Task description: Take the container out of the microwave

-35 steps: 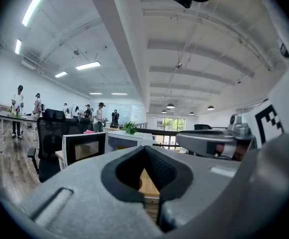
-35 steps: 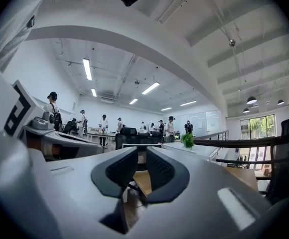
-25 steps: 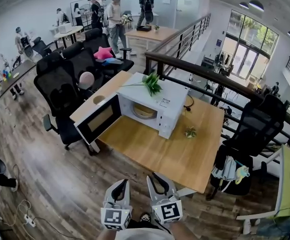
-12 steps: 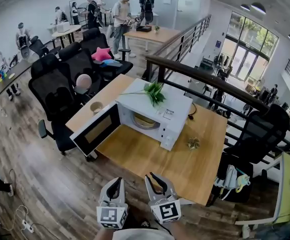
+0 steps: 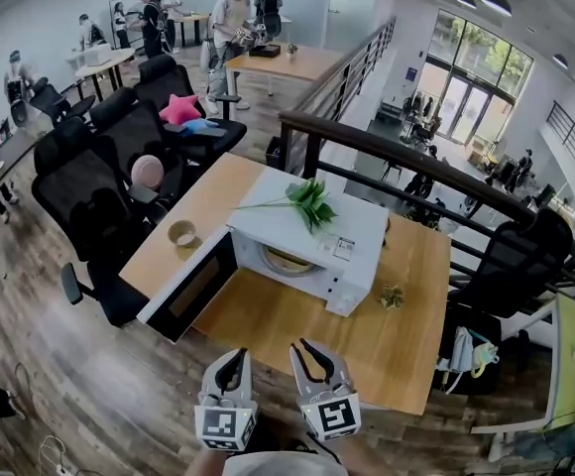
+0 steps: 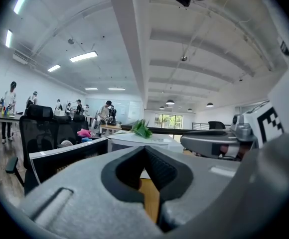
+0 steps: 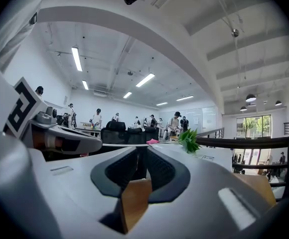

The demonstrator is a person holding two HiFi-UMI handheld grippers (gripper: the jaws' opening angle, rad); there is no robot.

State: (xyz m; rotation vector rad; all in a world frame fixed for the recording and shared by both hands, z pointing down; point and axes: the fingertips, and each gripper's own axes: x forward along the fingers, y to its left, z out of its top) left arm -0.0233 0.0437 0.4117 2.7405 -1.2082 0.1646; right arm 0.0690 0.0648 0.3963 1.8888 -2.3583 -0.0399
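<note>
Container: it is sitting inside the cavity of the microwave, a pale round thing showing through the open front.
Microwave: it is standing on the wooden surface, with its door hanging open towards the left of the head view.
Left hand-held gripper: we are holding it low at the near edge of the head view. Its own view is showing the jaw tips meeting, with nothing between them.
Right hand-held gripper: we are holding it just beside the left one. Its jaws are standing slightly apart, and only a narrow gap is showing between the pads, with nothing in it.
Container against the hand-held grippers: it is lying well apart from both, straight ahead of them across the bare near part of the surface. Neither is touching it or the microwave.
On top: a leafy green plant is lying on the microwave's roof.
Beside: a small potted plant is standing on the surface just right of the microwave, and a cup is sitting beyond the open door.
Around: black office chairs are standing along the left side of the surface.
</note>
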